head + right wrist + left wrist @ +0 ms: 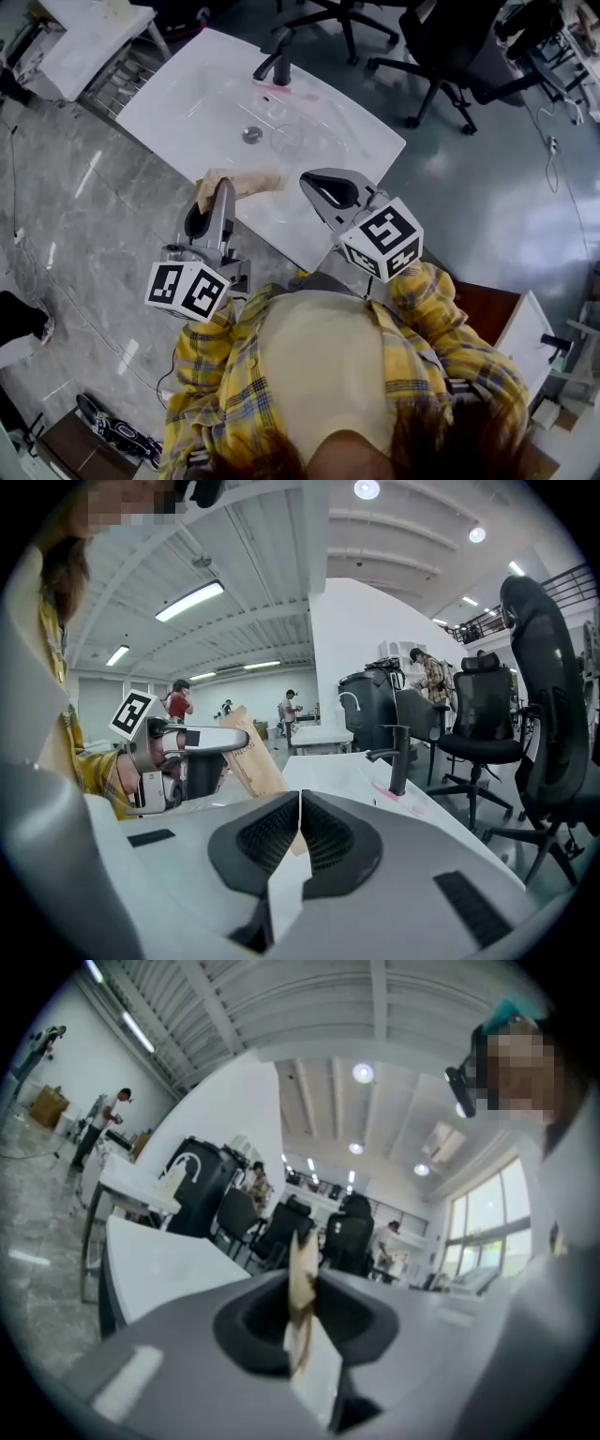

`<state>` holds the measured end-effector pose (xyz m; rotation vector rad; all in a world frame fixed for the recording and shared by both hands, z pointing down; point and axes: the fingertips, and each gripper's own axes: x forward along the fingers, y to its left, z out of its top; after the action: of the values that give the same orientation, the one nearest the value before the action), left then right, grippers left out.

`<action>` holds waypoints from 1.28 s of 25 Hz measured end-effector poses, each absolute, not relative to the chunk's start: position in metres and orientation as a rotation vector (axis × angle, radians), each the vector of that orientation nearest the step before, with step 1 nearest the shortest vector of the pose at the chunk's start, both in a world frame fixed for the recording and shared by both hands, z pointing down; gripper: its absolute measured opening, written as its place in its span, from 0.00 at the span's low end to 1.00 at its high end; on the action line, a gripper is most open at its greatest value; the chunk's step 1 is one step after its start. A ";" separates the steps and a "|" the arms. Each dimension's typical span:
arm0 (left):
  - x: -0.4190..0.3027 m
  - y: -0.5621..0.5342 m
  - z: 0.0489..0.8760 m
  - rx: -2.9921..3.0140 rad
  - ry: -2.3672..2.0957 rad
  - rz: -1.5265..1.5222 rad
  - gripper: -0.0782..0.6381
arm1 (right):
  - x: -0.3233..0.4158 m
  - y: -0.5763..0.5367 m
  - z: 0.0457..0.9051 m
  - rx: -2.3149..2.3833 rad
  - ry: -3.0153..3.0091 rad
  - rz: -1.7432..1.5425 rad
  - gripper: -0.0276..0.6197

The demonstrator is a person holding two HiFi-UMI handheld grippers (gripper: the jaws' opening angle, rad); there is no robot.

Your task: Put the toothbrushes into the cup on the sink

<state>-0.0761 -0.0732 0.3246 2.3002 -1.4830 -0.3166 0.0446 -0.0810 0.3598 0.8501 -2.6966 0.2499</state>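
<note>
My left gripper (221, 187) is shut on a flat tan paper package (247, 180), held over the near edge of the white sink (178, 103). In the left gripper view the package (302, 1258) stands edge-on between the jaws of that gripper (302, 1283). My right gripper (309, 180) hangs beside it, shut with nothing between its jaws (300, 801); its view shows the package (251, 754) and the left gripper (192, 747) to the left. A clear cup (287, 139) stands in the basin. Something thin and pink (284, 93) lies by the faucet (278, 61).
The drain (251, 134) lies left of the cup. Black office chairs (450, 56) stand behind the sink on the right. A white table (89, 37) is at the far left. The floor around is grey marble and tile.
</note>
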 end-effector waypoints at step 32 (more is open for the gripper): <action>-0.088 -0.156 0.370 2.168 -1.157 -0.343 0.19 | -0.007 -0.140 0.382 0.886 -2.605 0.278 0.07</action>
<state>-0.0876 -0.1560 0.3699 2.1677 -1.1574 -0.3429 -0.0068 -0.1400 0.3816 0.8862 -2.6050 0.2781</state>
